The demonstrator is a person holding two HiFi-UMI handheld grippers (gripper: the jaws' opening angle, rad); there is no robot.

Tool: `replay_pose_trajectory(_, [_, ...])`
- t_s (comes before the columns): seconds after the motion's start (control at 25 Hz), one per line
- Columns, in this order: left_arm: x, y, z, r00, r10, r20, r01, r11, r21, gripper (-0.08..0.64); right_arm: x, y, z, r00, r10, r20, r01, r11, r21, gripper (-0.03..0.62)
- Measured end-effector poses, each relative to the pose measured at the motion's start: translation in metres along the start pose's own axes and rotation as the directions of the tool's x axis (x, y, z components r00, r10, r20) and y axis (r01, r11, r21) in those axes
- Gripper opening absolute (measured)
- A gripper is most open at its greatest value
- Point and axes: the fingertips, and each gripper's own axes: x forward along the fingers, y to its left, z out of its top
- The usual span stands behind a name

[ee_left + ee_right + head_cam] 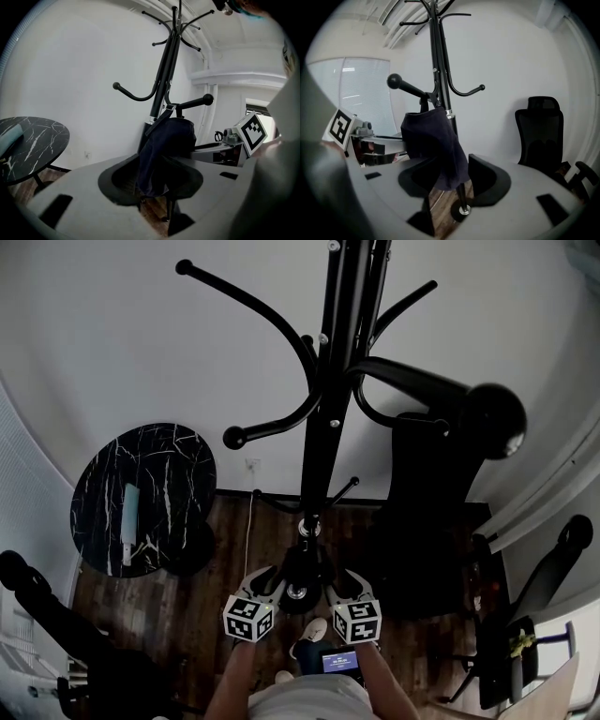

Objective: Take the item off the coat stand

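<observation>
A black coat stand point(323, 409) with curved, ball-tipped hooks rises in the middle of the head view. A dark blue cloth item point(166, 150) hangs from one low hook point(197, 101); in the right gripper view the cloth item point(436, 145) drapes beside the pole point(440, 70). It shows as a dark shape point(427, 512) right of the pole in the head view. My left gripper point(267, 582) and right gripper point(342, 585) are held low near the stand's base, side by side. Both are open, with nothing between the jaws, short of the cloth.
A round black marble table point(141, 498) stands at the left with a pale object point(131, 512) on it. Black office chairs stand at the right point(548, 577) and by the wall point(539, 131). The floor is dark wood, the wall white.
</observation>
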Motion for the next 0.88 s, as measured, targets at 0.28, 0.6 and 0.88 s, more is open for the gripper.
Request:
replay_pose_trajectory(0.28, [0.008,-0.004,-0.003,1.000,-0.013,-0.018,0.014,1.000,0.009,0.130,0.011,0.001,0.001,1.000,0.014,0.002,-0.014,1.000,0.011,0.175])
replay_pose_trajectory(0.6, [0.007,-0.014,0.002,0.998,-0.055,0.006,0.055,0.998,-0.004,0.037,0.008,0.003,0.004,0.999,0.025,0.019,-0.025,1.000,-0.016,0.034])
replay_pose_trajectory(0.88, [0.003,-0.019,0.000,0.998,-0.064,-0.004,0.064,0.998,-0.015,0.034,0.001,0.005,0.002,0.999,0.035,0.020,-0.035,0.999,-0.010,0.034])
